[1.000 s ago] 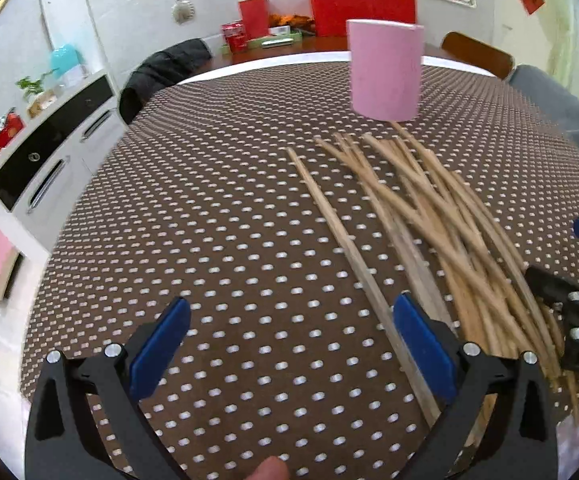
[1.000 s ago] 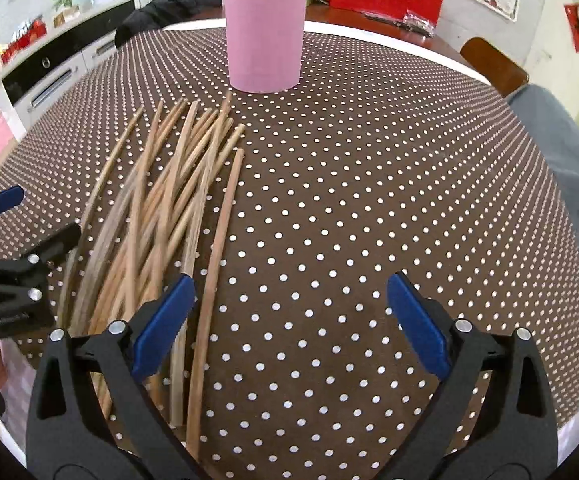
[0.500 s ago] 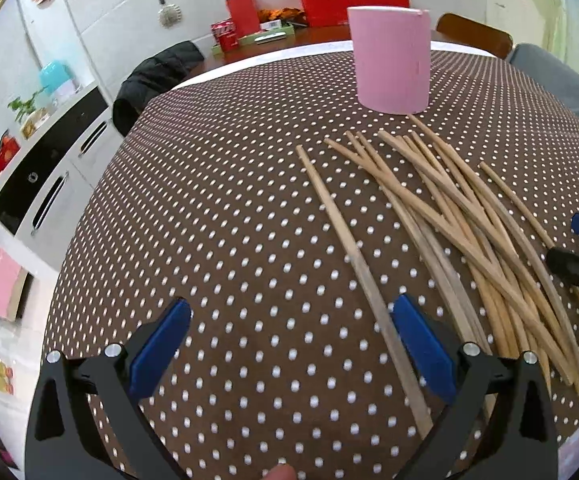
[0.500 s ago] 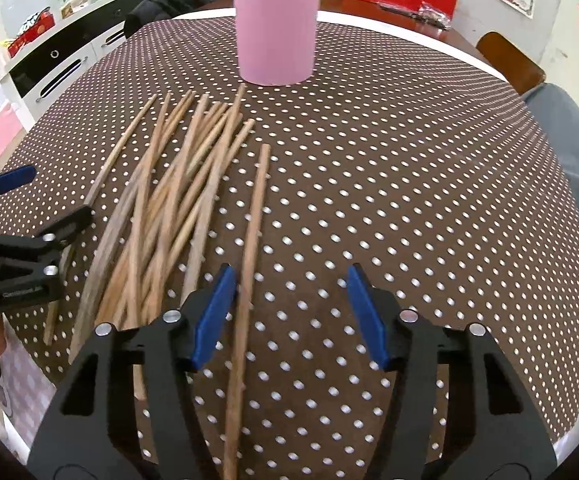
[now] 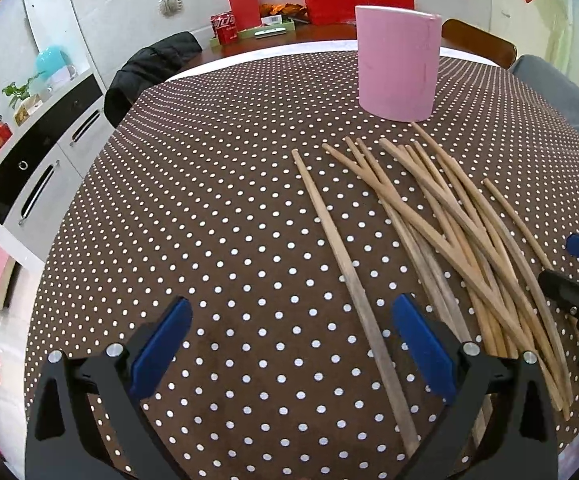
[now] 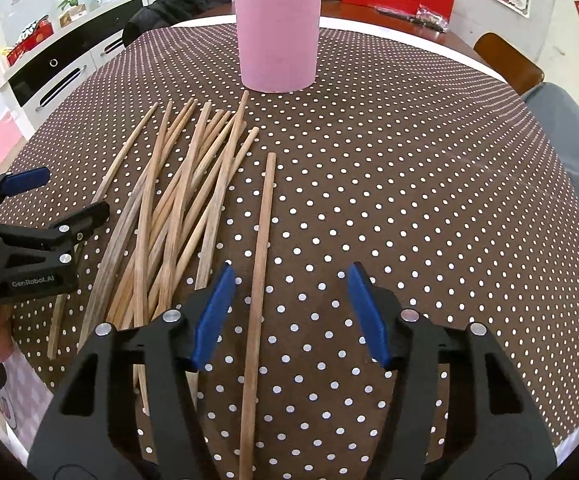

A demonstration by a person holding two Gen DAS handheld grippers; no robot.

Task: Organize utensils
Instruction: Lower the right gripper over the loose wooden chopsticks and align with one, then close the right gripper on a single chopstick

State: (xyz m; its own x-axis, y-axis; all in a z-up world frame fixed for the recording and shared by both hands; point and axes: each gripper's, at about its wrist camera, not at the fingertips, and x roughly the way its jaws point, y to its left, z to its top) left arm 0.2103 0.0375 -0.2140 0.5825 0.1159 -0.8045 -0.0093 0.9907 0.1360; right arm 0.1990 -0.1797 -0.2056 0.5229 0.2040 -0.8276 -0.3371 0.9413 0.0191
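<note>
Right wrist view: bench [image 6: 429,168] in dotted brown cloth, a pink cup [image 6: 277,36] upright toward its far edge. Chopsticks [image 6: 177,208] lie fanned between cup and near edge. Right gripper [image 6: 289,316], jaws just narrowed yet not gripping, straddles one stray chopstick [image 6: 261,248]. Left gripper [image 5: 289,344] hangs open, gripping nothing.

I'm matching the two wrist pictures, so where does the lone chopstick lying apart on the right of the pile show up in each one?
Left wrist: the lone chopstick lies far right, beyond the pile.
Right wrist: it runs up the centre, between the right tongs, untouched.
Shared landmark: the pink cup upright beyond the pile.
</note>
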